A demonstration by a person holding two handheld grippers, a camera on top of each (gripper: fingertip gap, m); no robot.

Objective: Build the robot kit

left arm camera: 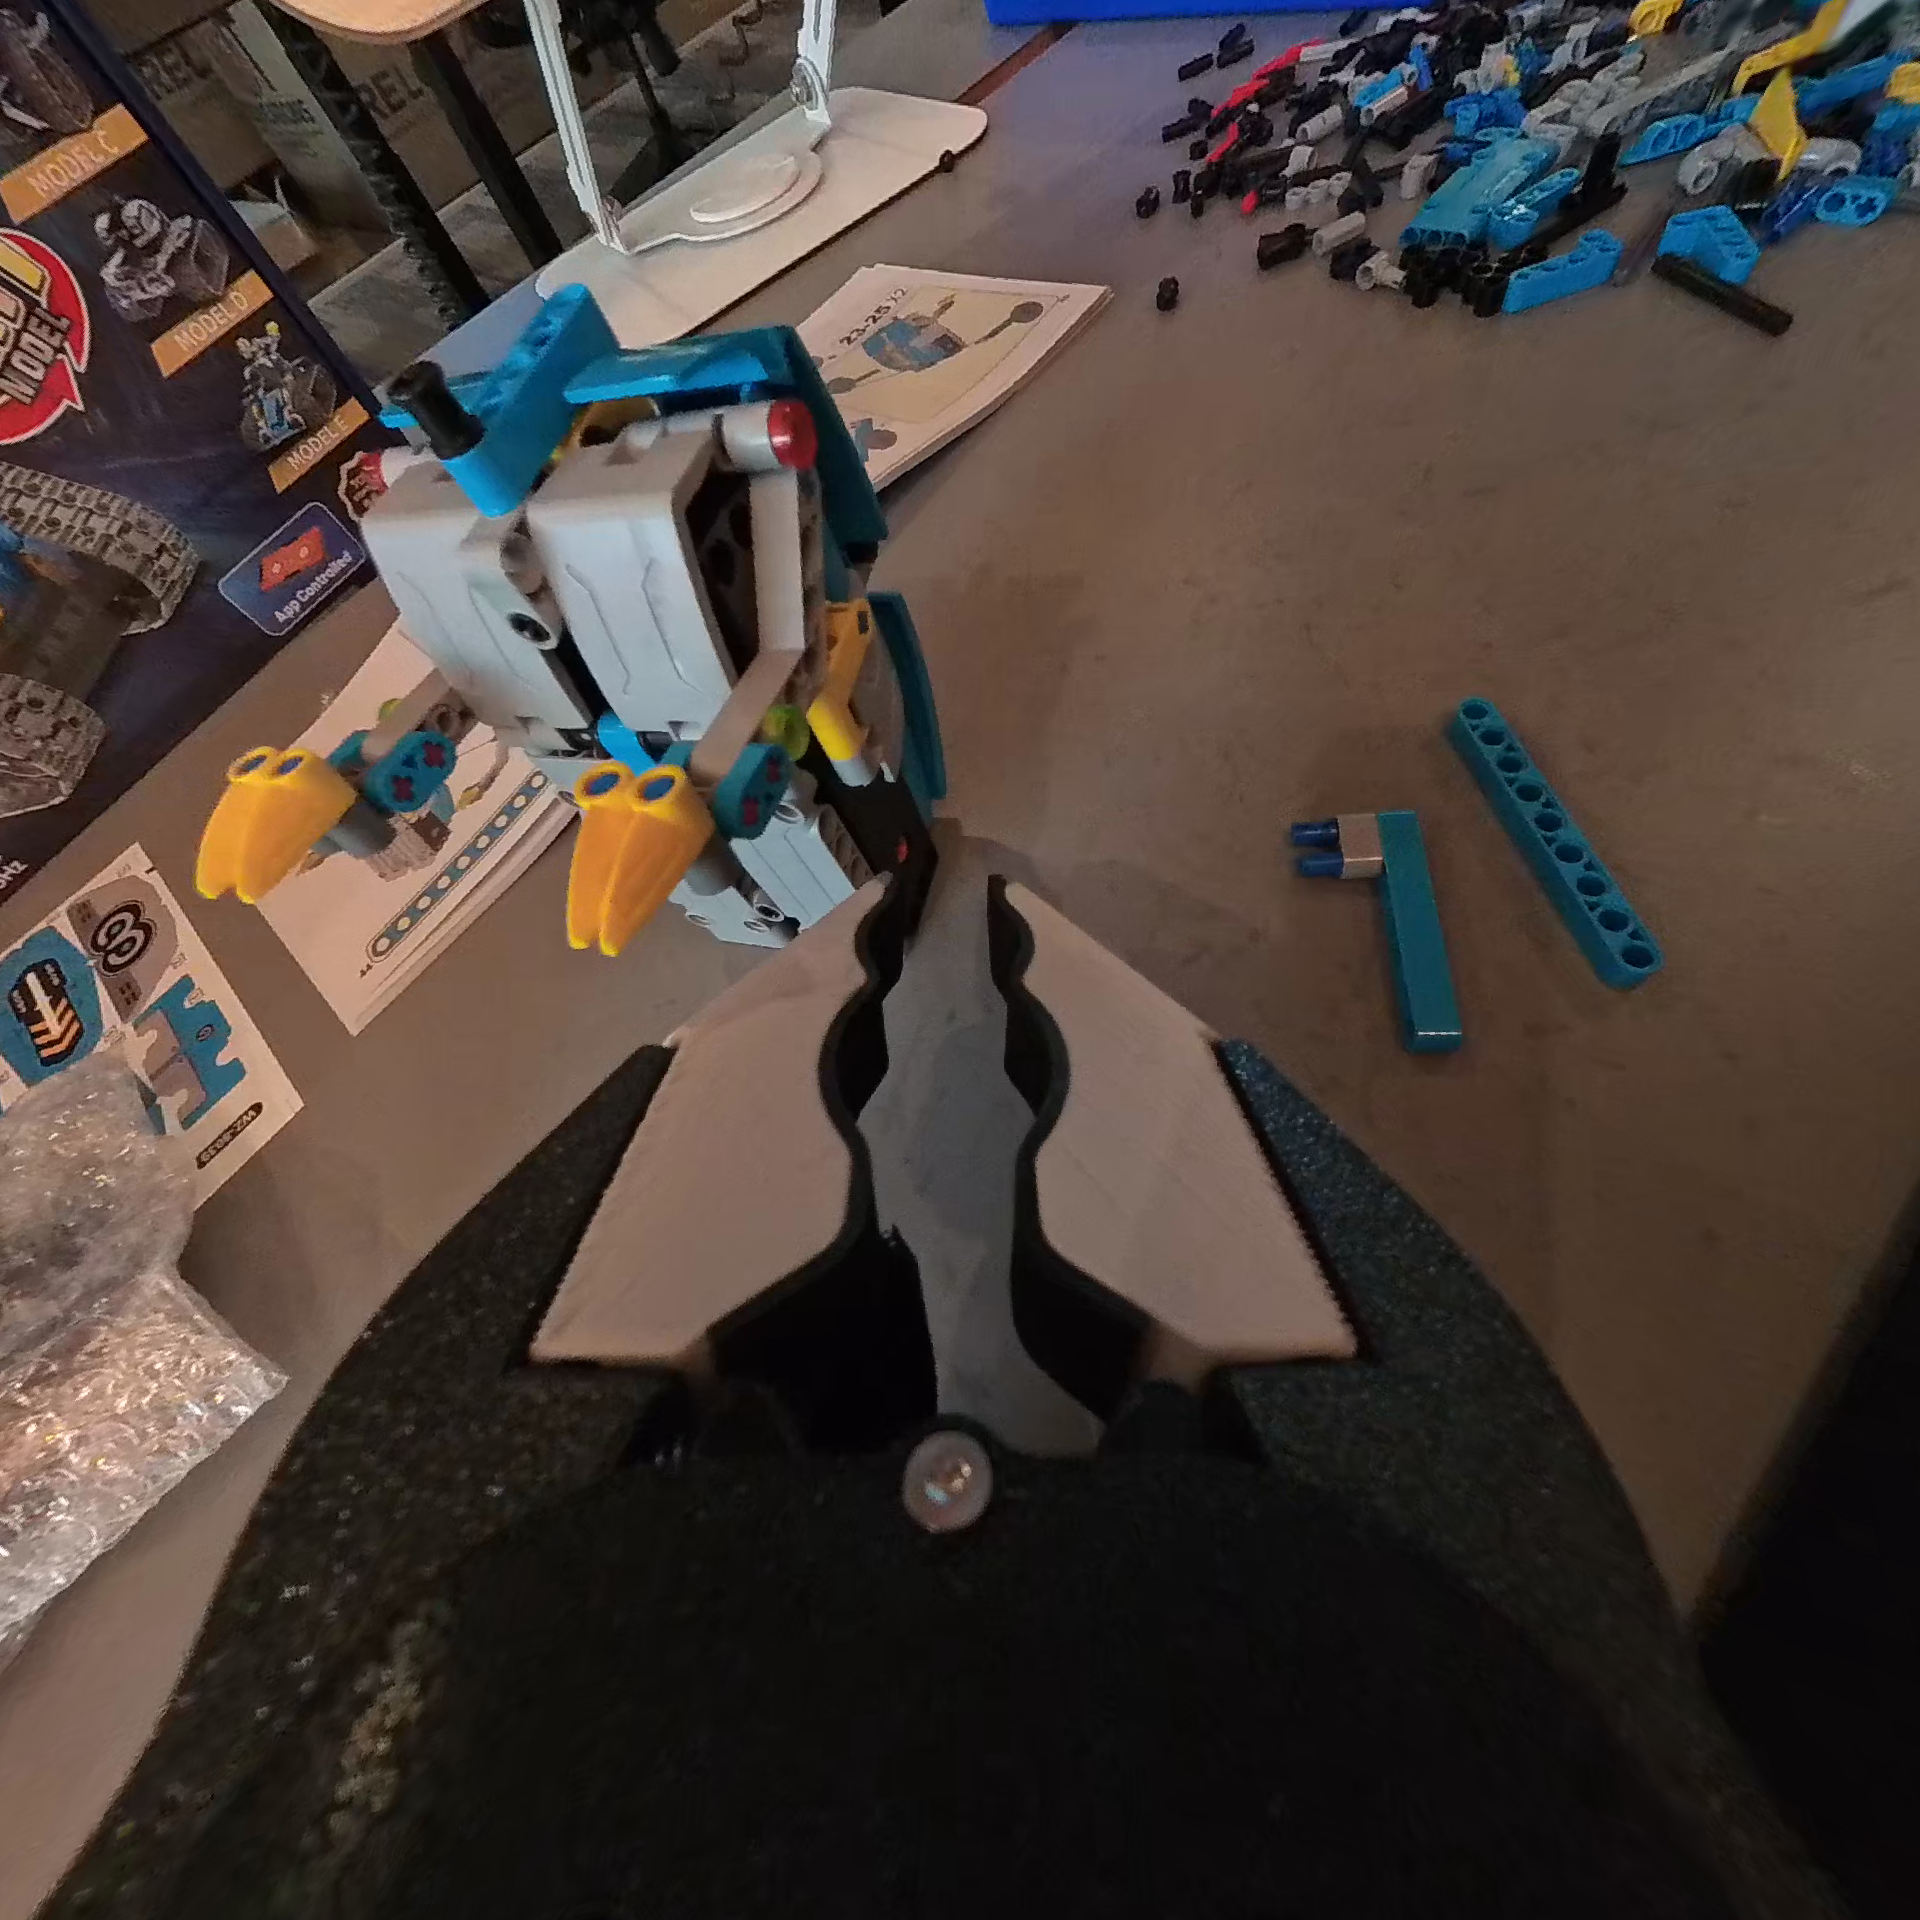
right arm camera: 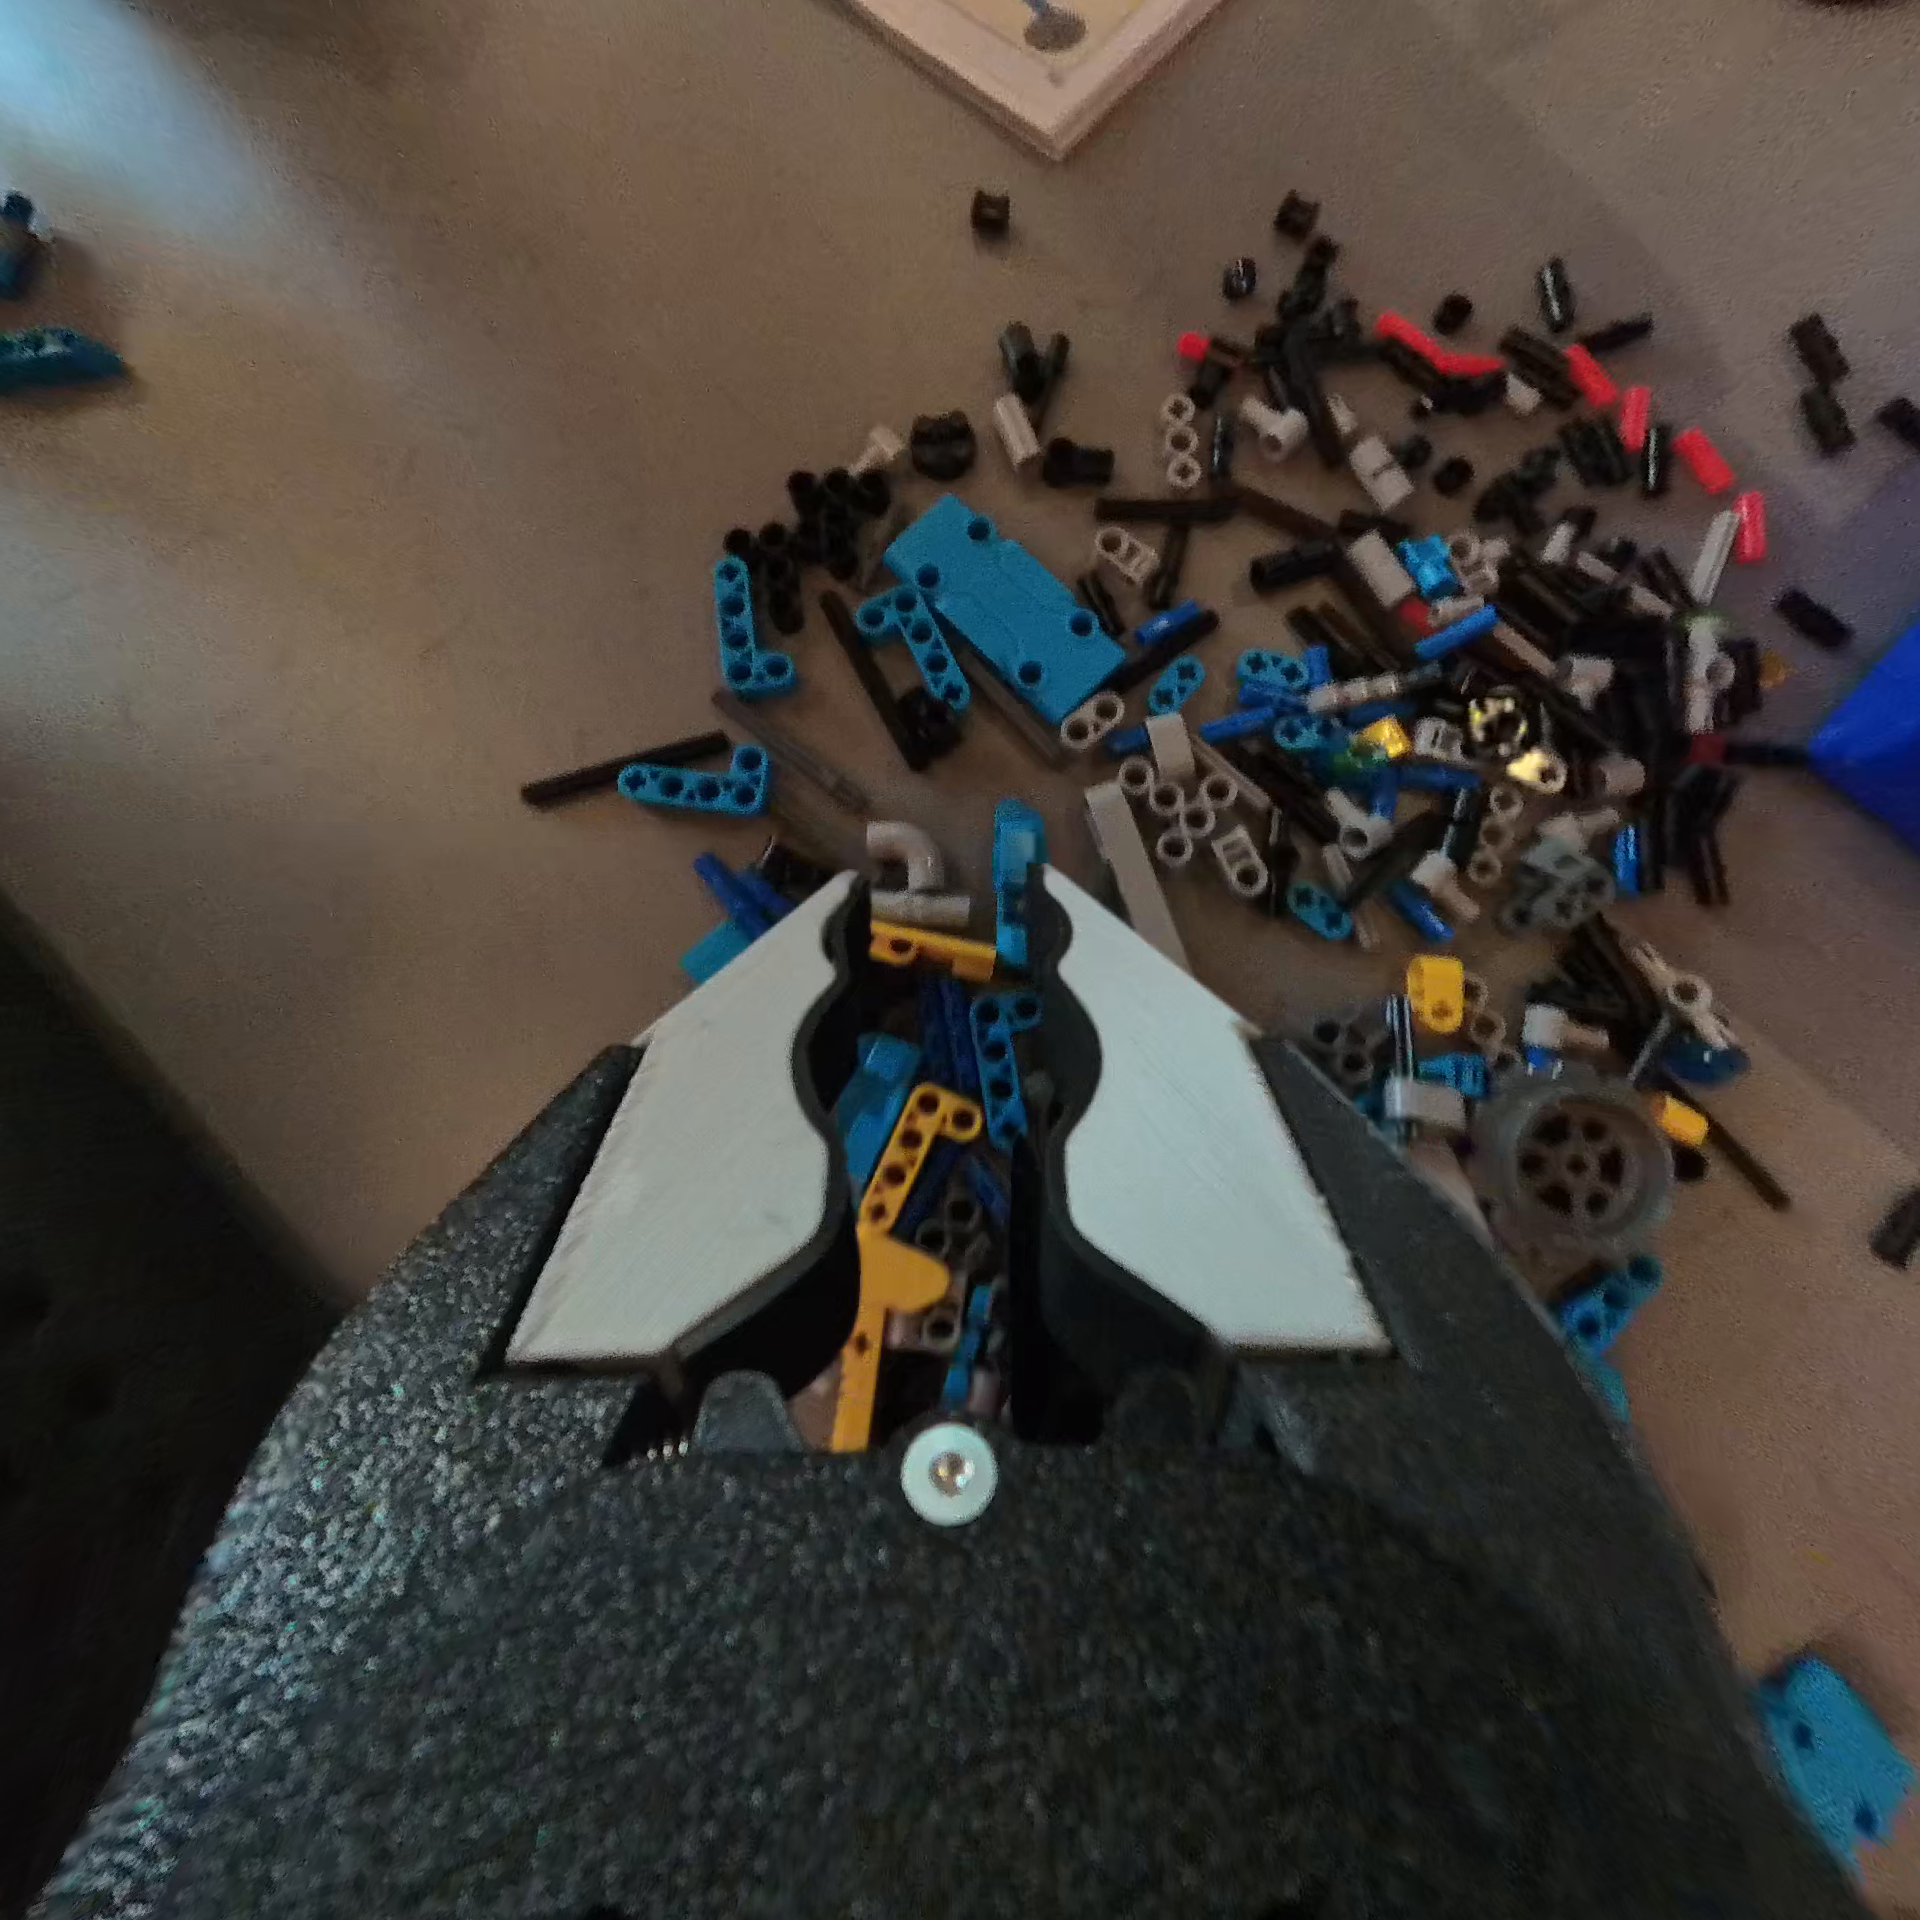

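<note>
Our left claw [left arm camera: 940, 883] is drawn in narrow, its tips pinching the black lower edge of the model [left arm camera: 644, 623], a grey, blue and yellow brick build that we hold up above the tabletop [left arm camera: 1195, 644]. The model stands straight ahead of the tips, its long axis running away from the claw and leaning a little left, with two yellow horns [left arm camera: 623, 852] hanging at its near end. Open booklets [left arm camera: 956, 364] lie under and behind it; a box [left arm camera: 125, 416] stands at far left, with a sticker sheet [left arm camera: 135, 1008] and bubble wrap [left arm camera: 94, 1330] nearer us. To the right of this claw, well apart, lie a long teal beam [left arm camera: 1553, 842] and a shorter teal piece [left arm camera: 1413, 925] with a grey block and blue pins.

Our right claw [right arm camera: 945, 883] hovers low over the near edge of the loose parts pile [right arm camera: 1299, 675]. Its jaws stand narrowly apart, and a light blue piece [right arm camera: 1013, 883] lies against the right tip, with a grey elbow [right arm camera: 904, 847] just beyond the left. Whether it grips the blue piece we cannot tell, as the picture is blurred. A grey wheel [right arm camera: 1579, 1158] lies to its right.
</note>
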